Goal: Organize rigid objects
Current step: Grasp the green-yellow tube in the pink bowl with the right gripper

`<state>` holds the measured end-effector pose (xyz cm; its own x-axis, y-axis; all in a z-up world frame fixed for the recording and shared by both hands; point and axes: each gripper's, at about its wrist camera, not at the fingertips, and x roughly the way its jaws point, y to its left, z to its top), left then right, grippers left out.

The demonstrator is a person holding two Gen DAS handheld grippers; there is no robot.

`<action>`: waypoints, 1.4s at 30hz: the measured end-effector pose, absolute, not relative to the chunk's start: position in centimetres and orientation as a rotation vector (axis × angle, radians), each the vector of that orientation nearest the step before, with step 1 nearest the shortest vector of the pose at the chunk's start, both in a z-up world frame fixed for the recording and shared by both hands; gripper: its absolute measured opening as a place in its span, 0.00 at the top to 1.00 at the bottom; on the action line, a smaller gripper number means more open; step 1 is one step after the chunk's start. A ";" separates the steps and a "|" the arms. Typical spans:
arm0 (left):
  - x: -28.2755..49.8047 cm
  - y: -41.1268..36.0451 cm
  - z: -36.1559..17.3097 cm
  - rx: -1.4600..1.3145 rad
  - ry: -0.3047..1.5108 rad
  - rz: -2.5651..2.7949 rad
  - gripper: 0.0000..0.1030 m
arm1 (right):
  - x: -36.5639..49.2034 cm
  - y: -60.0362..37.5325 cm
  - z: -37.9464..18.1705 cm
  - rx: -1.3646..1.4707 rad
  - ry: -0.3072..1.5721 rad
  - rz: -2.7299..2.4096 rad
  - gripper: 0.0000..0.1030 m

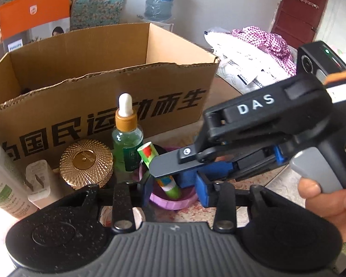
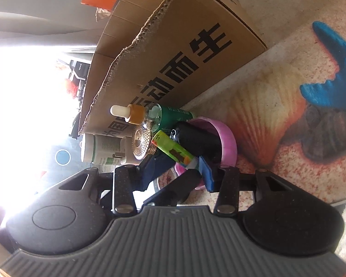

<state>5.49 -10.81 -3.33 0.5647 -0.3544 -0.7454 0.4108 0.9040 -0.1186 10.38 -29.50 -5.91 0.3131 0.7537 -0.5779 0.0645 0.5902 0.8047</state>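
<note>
The right gripper (image 2: 175, 166) is clamped on a green patterned tube (image 2: 173, 149), which is being held over the pink bowl (image 2: 228, 136). The left gripper (image 1: 173, 184) is being held narrowly parted around that bowl, grip unclear. The tube is judged light, stiff, slick; mid-body hold suits. The cardboard box (image 1: 57, 73) is being kept just behind.

The left gripper (image 1: 173, 188) straddles a purple bowl (image 1: 173, 202) holding a green tube (image 1: 166, 177). The right gripper (image 1: 173, 173), in a hand (image 1: 329, 198), reaches in from the right around the tube. Behind stand a dropper bottle (image 1: 126, 136), gold jar (image 1: 86, 162), plug (image 1: 38, 180) and carton (image 1: 99, 87).
</note>
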 end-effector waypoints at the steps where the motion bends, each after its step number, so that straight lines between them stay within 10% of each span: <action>1: 5.5 -10.8 -3.4 0.071 0.864 -0.451 0.64 | 10.4 -29.5 -6.0 0.849 1.183 0.533 0.58; 20: 5.9 -10.0 -3.1 0.013 0.878 -0.482 0.73 | 8.9 -31.0 -6.8 0.907 1.101 0.467 0.77; 42: 4.8 -11.9 -2.5 0.167 0.838 -0.456 0.73 | 6.3 -33.4 -3.9 0.861 0.966 0.381 0.65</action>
